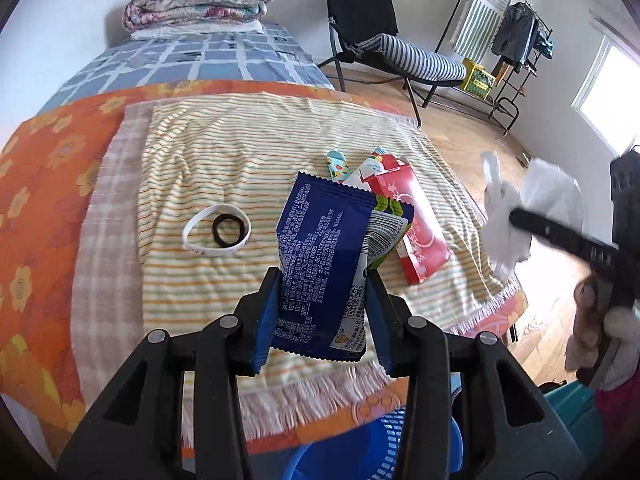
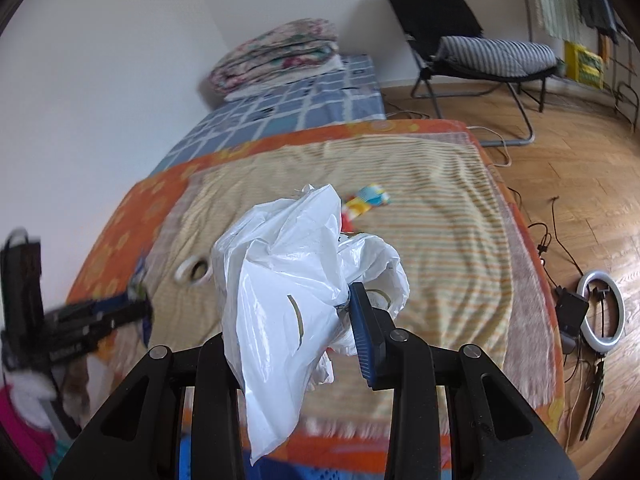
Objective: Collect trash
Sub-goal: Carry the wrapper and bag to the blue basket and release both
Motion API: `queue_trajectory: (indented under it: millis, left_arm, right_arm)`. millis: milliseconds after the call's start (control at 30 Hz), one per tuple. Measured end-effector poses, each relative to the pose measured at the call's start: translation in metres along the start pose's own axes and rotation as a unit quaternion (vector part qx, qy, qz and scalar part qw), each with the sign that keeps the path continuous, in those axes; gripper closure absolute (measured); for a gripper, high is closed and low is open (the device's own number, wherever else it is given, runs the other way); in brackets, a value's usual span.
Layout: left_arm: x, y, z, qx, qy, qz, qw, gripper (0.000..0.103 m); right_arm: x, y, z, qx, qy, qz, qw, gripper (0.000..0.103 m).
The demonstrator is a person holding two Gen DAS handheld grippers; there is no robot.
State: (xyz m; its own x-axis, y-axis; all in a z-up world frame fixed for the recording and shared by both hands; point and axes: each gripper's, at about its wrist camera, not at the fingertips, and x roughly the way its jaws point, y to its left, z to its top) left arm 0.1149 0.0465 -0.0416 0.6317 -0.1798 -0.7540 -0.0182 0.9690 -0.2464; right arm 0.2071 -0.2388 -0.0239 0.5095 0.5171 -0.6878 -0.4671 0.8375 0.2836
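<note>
A striped towel (image 1: 248, 168) covers the bed (image 1: 44, 184). Above it, the left tool (image 1: 322, 320) clamps a blue wrapper (image 1: 320, 256), while the right tool (image 2: 298, 344) grips a crumpled white plastic bag (image 2: 288, 280).

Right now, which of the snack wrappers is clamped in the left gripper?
The dark blue wrapper: the left gripper pinches it clear of the bed. The red wrapper and small colourful wrapper lie on the striped towel.

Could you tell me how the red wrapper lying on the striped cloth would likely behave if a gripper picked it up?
The red wrapper looks flat and thin, so probably very light and floppy. Its glossy film may be slippery. It overlaps other wrappers, so lifting might drag them.
</note>
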Motion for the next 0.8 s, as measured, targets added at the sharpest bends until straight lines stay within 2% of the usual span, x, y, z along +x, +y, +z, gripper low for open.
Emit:
queue_trajectory:
  millis: [267,533,800]
  left_arm:
    - [-0.025,-0.009,-0.027,0.010,-0.007,-0.002,0.9999,0.061]
    - [-0.035,-0.025,-0.066,0.027,0.002,-0.002,0.9996,0.061]
    - [-0.032,-0.030,-0.108,0.032,0.026,0.004,0.9991,0.061]
  right_arm:
    - [-0.023,0.048,-0.055,-0.067,0.008,0.024,0.997,0.071]
    - [-0.034,0.067,-0.099,-0.086,0.030,0.054,0.994,0.071]
    - [-0.036,0.079,-0.139,-0.116,0.060,0.064,0.989,0.071]
